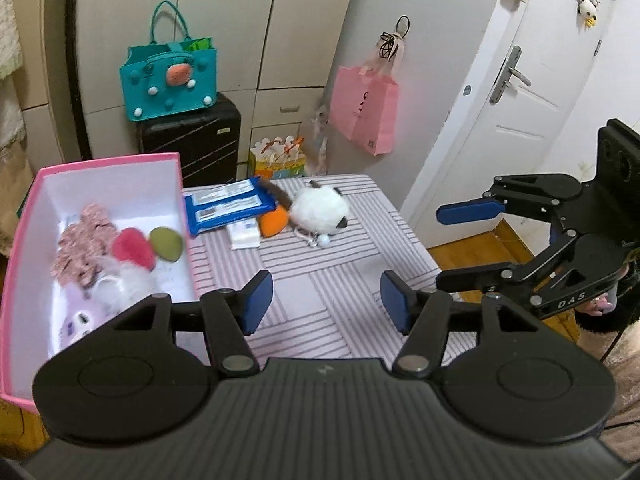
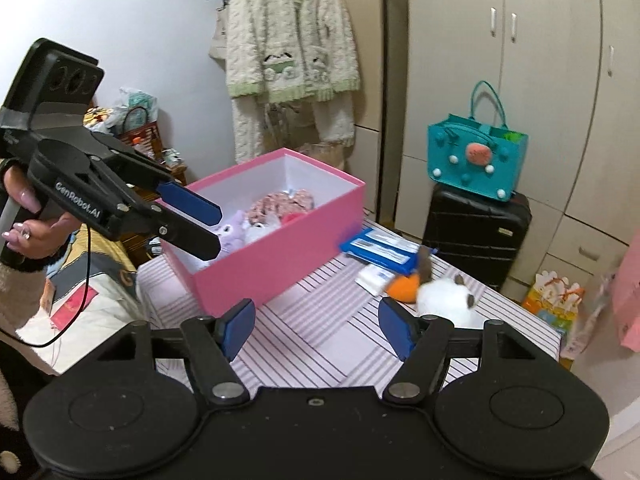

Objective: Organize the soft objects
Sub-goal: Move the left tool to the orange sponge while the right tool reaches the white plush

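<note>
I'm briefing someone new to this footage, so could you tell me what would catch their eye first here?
The pink box on the striped table, already holding plush toys and a pink knit piece, stands out most. Beside it lie a fluffy white plush, an orange soft toy and blue packets. Both hand-held grippers, left and right, hover open and empty above the table.

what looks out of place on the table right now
A white plush toy and an orange soft toy lie loose on the striped table by the blue wipes packs, outside the pink box that holds the other soft things. Nothing looks spilled or damaged.
</note>
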Motion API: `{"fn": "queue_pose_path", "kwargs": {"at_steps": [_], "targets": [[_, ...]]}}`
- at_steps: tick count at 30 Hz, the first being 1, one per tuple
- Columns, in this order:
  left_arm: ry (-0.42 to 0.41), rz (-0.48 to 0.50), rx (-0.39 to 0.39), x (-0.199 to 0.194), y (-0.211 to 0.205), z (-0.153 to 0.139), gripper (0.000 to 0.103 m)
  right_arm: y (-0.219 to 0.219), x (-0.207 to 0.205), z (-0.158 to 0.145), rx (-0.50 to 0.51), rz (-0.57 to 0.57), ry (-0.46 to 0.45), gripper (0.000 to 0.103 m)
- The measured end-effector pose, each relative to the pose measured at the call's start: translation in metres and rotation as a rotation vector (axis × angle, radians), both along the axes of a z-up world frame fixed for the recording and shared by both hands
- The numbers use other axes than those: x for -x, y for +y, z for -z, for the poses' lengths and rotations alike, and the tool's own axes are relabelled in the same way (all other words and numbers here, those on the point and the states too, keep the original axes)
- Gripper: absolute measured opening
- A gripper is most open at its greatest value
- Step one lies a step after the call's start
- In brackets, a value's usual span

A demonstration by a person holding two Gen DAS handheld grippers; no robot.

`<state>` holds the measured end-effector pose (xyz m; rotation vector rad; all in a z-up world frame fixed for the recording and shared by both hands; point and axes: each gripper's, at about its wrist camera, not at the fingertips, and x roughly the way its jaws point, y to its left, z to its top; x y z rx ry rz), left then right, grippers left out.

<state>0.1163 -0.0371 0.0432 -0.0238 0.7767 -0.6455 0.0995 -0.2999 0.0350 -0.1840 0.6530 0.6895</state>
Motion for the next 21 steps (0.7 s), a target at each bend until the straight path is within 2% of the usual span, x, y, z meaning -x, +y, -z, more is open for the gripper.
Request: {"fn": "queue_pose_path", "kwargs": {"at_steps": [4, 11, 17, 21], "targets": [[-0.026, 0.000, 0.001, -0.006, -0.021, 0.008, 0.059, -0.014, -0.013, 0.013, -0.012, 0.006, 0.000, 0.073], [-0.067, -0.062, -0.023, -0.021, -0.051, 0.031, 0.060, -0.031, -0.043, 0.039, -0.029, 0.010, -0.011, 0.073], [-0.061, -0.117, -0.037, -0.042, -0.070, 0.054, 0.060, -0.037, -0.070, 0.068, 0.004, 0.028, -0.067, 0.073], [-0.075, -0.162, -0.061, -0.055, -0.083, 0.072, 0.060, -0.037, -0.090, 0.088, 0.024, 0.035, -0.070, 0.073]]}}
